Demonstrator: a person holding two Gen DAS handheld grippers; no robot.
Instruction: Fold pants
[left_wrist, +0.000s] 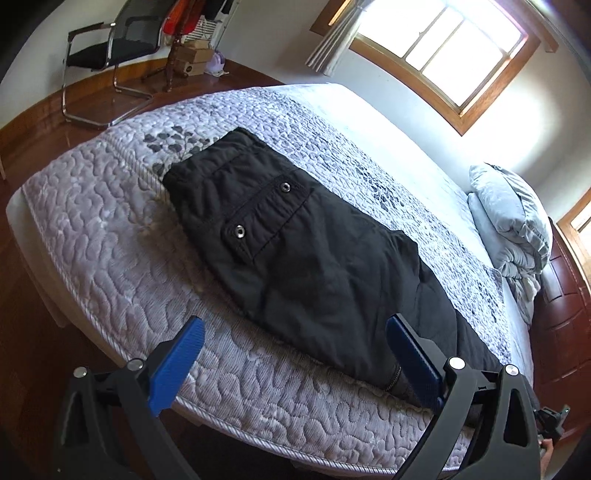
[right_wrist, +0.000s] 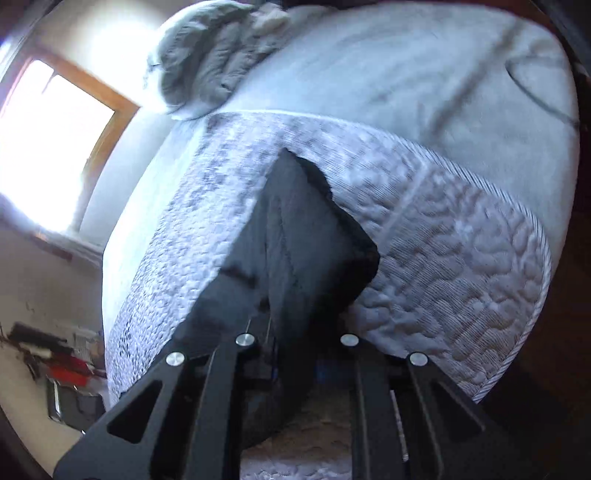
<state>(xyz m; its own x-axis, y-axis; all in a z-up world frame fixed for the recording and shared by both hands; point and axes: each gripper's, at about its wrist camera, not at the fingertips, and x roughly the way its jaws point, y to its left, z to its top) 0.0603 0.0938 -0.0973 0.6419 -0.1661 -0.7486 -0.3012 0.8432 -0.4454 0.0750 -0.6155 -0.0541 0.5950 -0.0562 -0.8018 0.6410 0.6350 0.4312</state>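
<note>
Black cloth fills the middle of my left wrist view: one pair of pants (left_wrist: 295, 251) lying flat on the quilted mattress (left_wrist: 110, 236), its waist end toward the upper left of the frame, the two snap studs on the pocket flap in plain sight, and the leg end running off to the lower right.

My left gripper (left_wrist: 295, 354) hovers at the lower edge with its blue pads (left_wrist: 177, 365) spread wide and nothing between them. My right gripper (right_wrist: 295, 354) looks closed on the pants (right_wrist: 295, 236); in that blurred view the fabric rises in a peak from between its fingers, lifted off the bed in the centre of the frame.

I judge the fold is under way, with the leg end being carried over toward the waist. Next I would need to bring that raised cloth across evenly and use the free left gripper to pin or take the near edge so the layers line up.

I count one pair of pants, two grippers, one bundled duvet (left_wrist: 513, 225) at the right, one chair (left_wrist: 107, 48) at the upper left.
</note>
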